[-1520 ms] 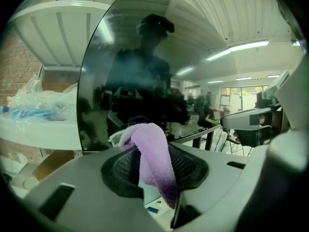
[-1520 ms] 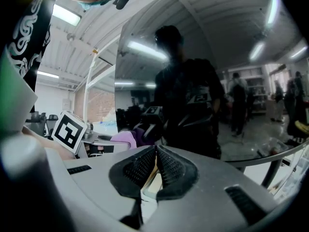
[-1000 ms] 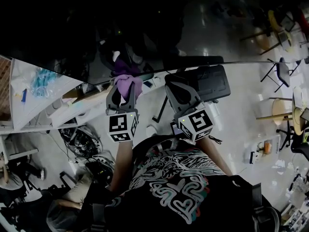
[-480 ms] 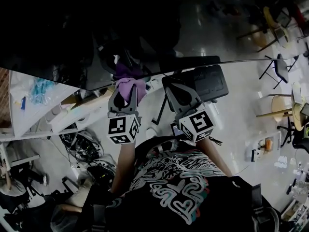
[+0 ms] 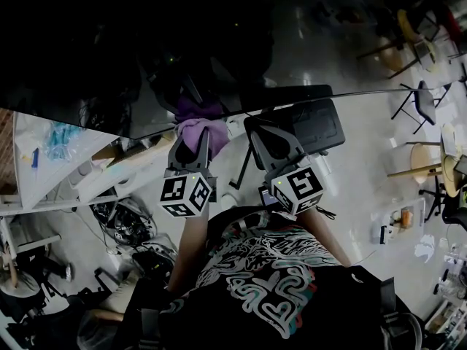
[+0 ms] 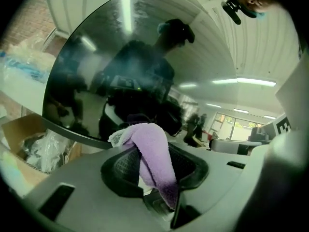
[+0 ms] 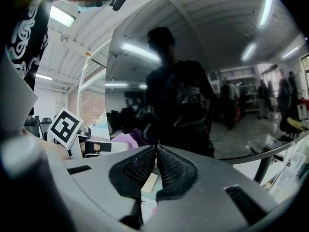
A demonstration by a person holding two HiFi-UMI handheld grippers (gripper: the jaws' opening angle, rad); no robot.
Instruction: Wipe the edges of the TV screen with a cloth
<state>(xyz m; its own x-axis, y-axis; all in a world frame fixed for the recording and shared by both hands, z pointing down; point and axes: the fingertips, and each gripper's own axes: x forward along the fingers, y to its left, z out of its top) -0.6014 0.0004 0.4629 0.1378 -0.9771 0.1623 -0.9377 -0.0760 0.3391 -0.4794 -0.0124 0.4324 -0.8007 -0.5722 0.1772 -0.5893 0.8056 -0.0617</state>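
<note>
The TV screen [image 5: 80, 57] is a dark, reflective pane across the top of the head view; its lower edge [image 5: 146, 131] runs just past both grippers. My left gripper [image 5: 193, 137] is shut on a purple cloth [image 5: 204, 128], which touches that lower edge. In the left gripper view the cloth [image 6: 153, 153] hangs out between the jaws of the left gripper [image 6: 149, 150], with the screen [image 6: 120, 66] and its bottom rim [image 6: 72, 132] close ahead. My right gripper [image 5: 257, 125] is shut and empty beside it, facing the screen [image 7: 193, 81]. The right gripper [image 7: 156, 151] shows its pads pressed together.
A white shelf with blue packets [image 5: 58, 133] stands at the left, and a cardboard box [image 6: 29, 144] sits under the screen. A black chair [image 5: 321, 122] is just right of my right gripper. Cables [image 5: 120, 214] lie on the floor; chairs and stools [image 5: 427, 108] stand at the right.
My left gripper and the cloth have shifted a little to the right along the screen's lower edge. The right gripper has barely moved.
</note>
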